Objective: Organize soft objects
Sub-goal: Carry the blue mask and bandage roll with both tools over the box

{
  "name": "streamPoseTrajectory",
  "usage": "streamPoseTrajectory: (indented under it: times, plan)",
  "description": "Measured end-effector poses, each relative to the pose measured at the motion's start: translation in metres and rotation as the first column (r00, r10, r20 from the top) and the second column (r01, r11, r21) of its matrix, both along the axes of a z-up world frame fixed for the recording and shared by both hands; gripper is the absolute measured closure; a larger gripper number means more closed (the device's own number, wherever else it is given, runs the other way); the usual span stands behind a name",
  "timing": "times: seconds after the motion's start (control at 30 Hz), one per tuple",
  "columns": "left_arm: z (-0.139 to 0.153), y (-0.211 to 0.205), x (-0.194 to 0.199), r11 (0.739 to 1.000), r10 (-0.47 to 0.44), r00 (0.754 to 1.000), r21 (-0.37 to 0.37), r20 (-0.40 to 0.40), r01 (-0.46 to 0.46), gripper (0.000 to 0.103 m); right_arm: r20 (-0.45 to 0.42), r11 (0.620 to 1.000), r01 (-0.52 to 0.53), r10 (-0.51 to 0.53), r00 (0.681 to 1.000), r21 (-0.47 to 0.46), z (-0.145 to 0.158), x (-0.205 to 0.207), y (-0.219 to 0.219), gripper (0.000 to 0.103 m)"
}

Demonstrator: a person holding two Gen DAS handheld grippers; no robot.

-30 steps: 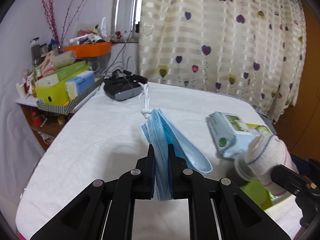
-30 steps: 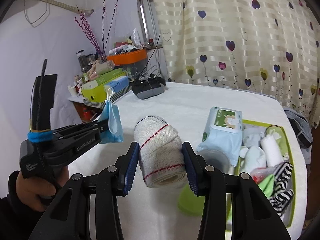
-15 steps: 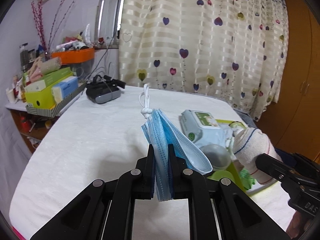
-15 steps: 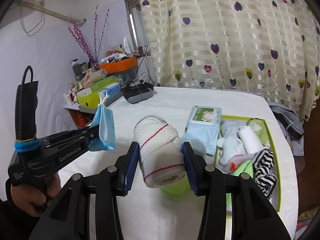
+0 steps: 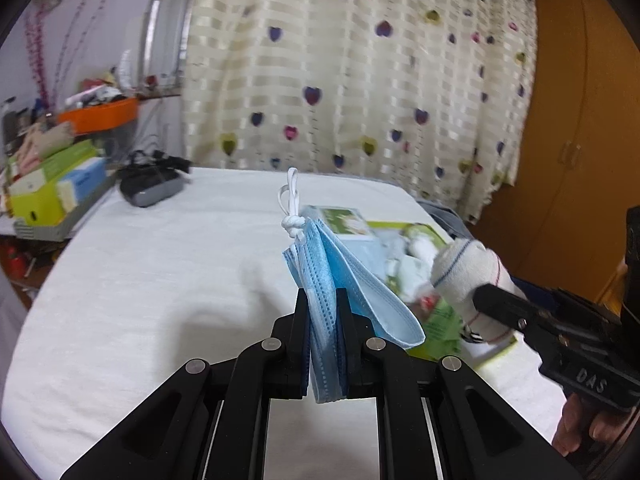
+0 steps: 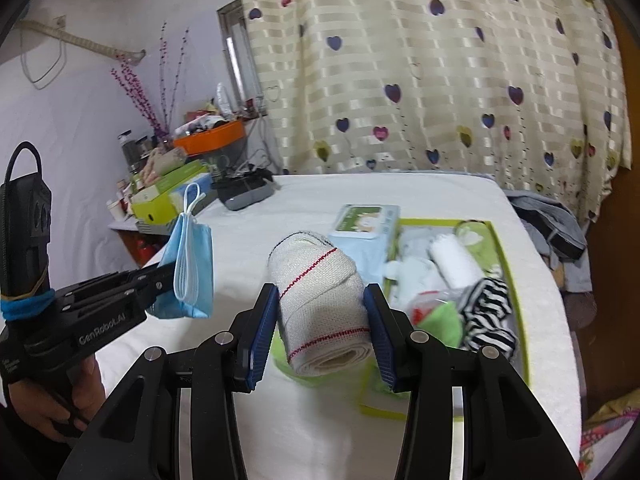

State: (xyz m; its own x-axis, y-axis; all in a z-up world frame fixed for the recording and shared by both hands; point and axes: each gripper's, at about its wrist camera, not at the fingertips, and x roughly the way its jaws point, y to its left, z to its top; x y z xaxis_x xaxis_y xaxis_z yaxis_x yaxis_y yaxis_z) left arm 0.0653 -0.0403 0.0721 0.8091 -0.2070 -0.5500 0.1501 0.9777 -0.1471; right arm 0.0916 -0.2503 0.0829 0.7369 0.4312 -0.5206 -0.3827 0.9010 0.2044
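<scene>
A lived-in home, likely a bedroom. A heart-patterned curtain [image 6: 440, 68] hangs behind a bed covered in a white sheet [image 6: 320, 192]. Left of the curtain stands a window [image 5: 166, 32], below it a cluttered shelf with an orange basin [image 6: 210, 142] and boxes [image 6: 168, 190]. Right of the curtain is a wooden wardrobe [image 5: 576, 120].

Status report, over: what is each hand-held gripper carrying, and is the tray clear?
Left hand-held gripper shut on blue face masks. Right hand-held gripper shut on bandage roll. Green tray already crowded with soft items.
</scene>
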Motion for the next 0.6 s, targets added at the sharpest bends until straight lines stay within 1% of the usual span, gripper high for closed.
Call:
streamPoseTrajectory:
  times: [0.23,0.43,0.6]
  plan:
    - [-0.007,-0.043,0.008,0.994,-0.106,0.994,0.002,-0.021,0.106,0.093,-0.018,0.993,0.118,-0.118,0.993,0.012,-0.006,0.001,-0.047,0.058]
    - [-0.019,-0.077,0.016,0.984,-0.179,0.982,0.004,-0.062,0.179,0.093,-0.046,0.989,0.148,-0.148,0.988,0.009,-0.016,0.003,-0.065,0.058]
    - [-0.030,-0.095,0.019,0.976,-0.218,0.972,0.006,-0.093,0.219,0.093,-0.080,0.985,0.170,-0.169,0.982,0.009,-0.028,0.005,-0.079,0.058]
